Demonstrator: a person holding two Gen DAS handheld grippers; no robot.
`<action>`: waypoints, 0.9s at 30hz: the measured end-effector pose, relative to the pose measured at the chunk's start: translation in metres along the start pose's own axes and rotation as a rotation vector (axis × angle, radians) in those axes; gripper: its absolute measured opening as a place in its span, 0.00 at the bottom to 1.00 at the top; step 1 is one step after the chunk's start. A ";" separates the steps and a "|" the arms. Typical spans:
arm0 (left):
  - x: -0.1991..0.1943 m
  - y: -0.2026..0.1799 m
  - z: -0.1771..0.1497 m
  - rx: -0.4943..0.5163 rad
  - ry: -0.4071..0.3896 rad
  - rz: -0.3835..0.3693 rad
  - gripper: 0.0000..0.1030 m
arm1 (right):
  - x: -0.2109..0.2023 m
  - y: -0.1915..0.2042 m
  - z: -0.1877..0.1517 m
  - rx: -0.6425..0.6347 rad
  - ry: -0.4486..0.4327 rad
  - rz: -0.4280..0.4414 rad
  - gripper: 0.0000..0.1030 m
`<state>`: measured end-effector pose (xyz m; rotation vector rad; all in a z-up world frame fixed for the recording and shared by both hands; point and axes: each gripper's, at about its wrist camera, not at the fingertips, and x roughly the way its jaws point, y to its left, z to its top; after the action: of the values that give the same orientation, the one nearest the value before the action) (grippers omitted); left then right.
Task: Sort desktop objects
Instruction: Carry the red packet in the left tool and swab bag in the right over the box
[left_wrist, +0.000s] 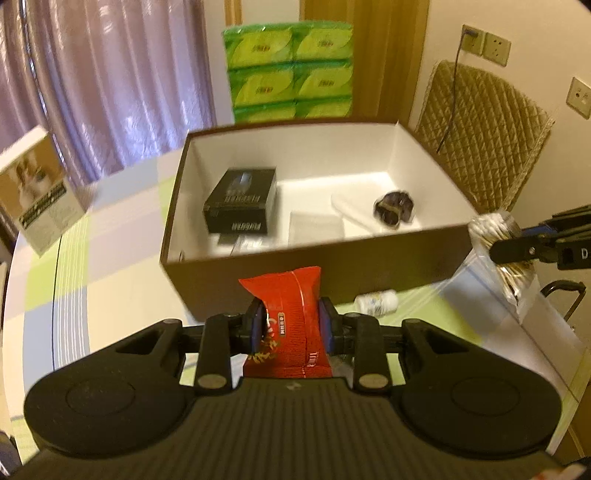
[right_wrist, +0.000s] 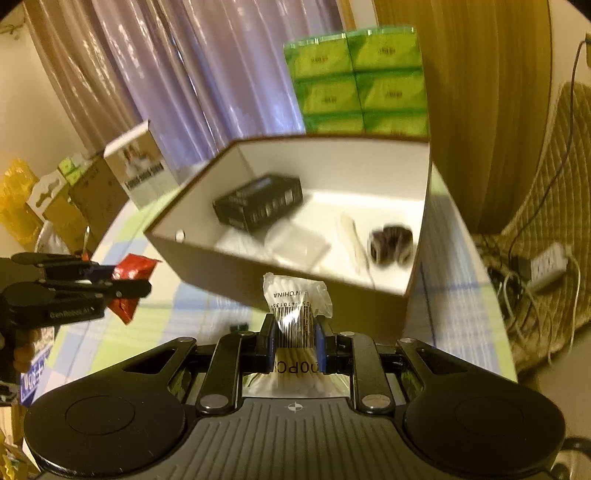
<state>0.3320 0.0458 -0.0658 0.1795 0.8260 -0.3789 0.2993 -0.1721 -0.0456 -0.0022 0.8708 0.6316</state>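
left gripper (left_wrist: 291, 325): closed on a red packet (left_wrist: 286, 314), pinched across its middle between the blue pads; it is held above the table (left_wrist: 122, 302), just near of the box's front wall.
right gripper (right_wrist: 294, 334): closed on a clear bag of cotton swabs (right_wrist: 295, 299), gripped at the barcode end; it is held just short of the box's near wall.
box (left_wrist: 258, 266): an open brown box with a white inside, placed mid-table; it is judged to be the sorting target.
step in hand: both loads are being carried toward the box, it is judged.
how it is done well: each load should be raised clear of the near rim before being moved over the white floor; the jaws should be opened only once the load is low over a bare patch; the two grippers should be kept apart, left and right.
count, in box: one black carton (left_wrist: 242, 201), one dark bundle (left_wrist: 393, 208), one flat clear pouch (left_wrist: 314, 230); other pale items are too blurred to count.
count, on table: one small white bottle (left_wrist: 376, 301), near the box; one white carton (left_wrist: 37, 195), far left.
count, behind: one green multipack (left_wrist: 290, 72); six packs are seen on its face.
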 end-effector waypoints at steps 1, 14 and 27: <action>0.000 -0.002 0.004 0.006 -0.006 -0.003 0.25 | -0.001 0.000 0.004 -0.004 -0.010 0.000 0.17; 0.023 -0.017 0.072 0.084 -0.065 -0.028 0.25 | 0.008 -0.017 0.066 -0.044 -0.091 -0.024 0.17; 0.078 -0.015 0.121 0.106 -0.030 -0.035 0.25 | 0.055 -0.037 0.113 -0.141 -0.069 -0.069 0.17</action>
<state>0.4565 -0.0250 -0.0433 0.2575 0.7807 -0.4581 0.4256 -0.1455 -0.0198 -0.1361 0.7552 0.6240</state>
